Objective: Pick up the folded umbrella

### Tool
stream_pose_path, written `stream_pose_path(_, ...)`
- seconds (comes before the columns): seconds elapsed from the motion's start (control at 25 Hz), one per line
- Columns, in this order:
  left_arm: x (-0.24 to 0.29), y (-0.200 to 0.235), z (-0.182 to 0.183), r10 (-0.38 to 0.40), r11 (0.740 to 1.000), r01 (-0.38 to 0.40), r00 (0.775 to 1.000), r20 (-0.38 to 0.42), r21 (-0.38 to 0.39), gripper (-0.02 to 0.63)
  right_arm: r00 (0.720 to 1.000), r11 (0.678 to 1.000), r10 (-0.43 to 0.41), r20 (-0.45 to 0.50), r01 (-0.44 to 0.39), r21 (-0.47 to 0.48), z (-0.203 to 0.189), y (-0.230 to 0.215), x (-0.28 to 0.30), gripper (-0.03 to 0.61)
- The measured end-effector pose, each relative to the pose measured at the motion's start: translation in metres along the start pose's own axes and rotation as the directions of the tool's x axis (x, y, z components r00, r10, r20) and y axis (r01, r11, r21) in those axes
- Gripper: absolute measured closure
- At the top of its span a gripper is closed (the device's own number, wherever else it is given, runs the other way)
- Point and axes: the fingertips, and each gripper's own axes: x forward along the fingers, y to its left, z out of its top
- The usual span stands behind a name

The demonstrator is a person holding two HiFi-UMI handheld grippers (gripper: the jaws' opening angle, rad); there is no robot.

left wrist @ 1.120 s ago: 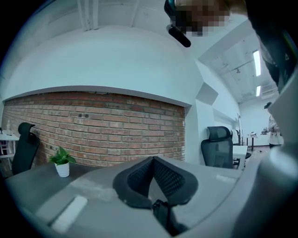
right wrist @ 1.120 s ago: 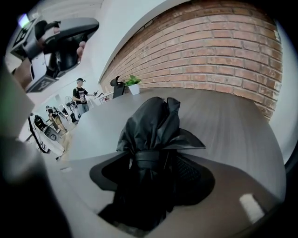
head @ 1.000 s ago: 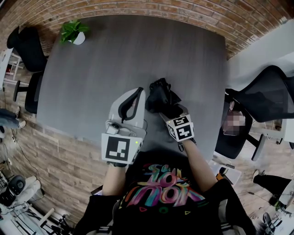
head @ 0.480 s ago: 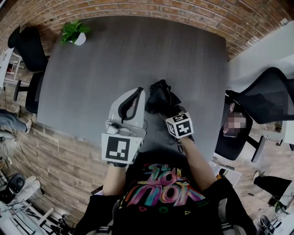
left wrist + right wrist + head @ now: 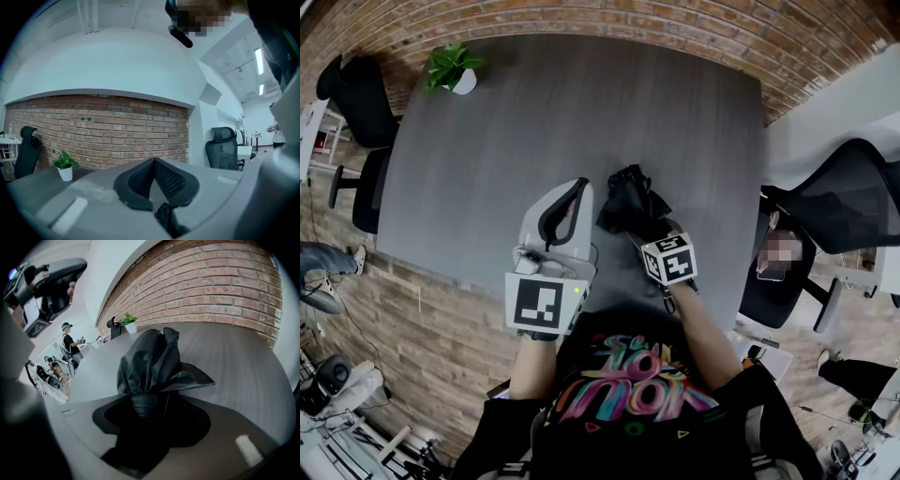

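The folded black umbrella [image 5: 628, 199] lies on the grey table [image 5: 534, 112] near its front edge, its loose fabric bunched and one flap sticking out to the right. My right gripper [image 5: 634, 221] reaches down onto its near end. In the right gripper view the umbrella [image 5: 150, 366] fills the gap between the jaws; they have just been closing and press its fabric. My left gripper [image 5: 578, 187] hovers just left of the umbrella, apart from it. Its fingertips meet with nothing between them, as the left gripper view [image 5: 153, 161] shows.
A small potted plant [image 5: 450, 66] stands at the table's far left corner. Black office chairs stand at the left [image 5: 356, 103] and right [image 5: 853, 197] of the table. A brick wall runs behind it. A person sits at the right past the table's edge.
The umbrella's fabric has bunched up and a flap now sticks out to the right. The right gripper has rolled slightly. The left gripper has stayed put.
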Motion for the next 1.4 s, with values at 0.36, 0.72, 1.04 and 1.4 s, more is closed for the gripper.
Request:
stream_pose_path(0.36,-0.004,0.002,0.004,0.002,1.000,-0.002,1.000,0.008,0.010,0.612,0.997,0.999,0.011,0.078,-0.014,0.034,0.014,0.000,-0.015,0.345)
stream_pose_path(0.72,-0.008,0.001,0.010,0.002,1.000,-0.002,1.000,0.023,0.017,0.612,0.985,1.000,0.007,0.173,-0.011,0.021,0.042,0.004,-0.045,0.345)
stream_pose_path(1.04,-0.011,-0.006,0.020,-0.015,0.999,0.013,0.999,0.047,0.032,0.612,0.958,1.000,0.003,0.288,-0.004,0.002,0.075,0.009,-0.081,0.345)
stream_pose_path(1.4,-0.007,-0.020,0.028,-0.054,0.998,0.051,0.996,0.068,0.042,0.612,0.887,0.999,-0.008,0.461,0.023,-0.026,0.124,0.012,-0.142,0.345)
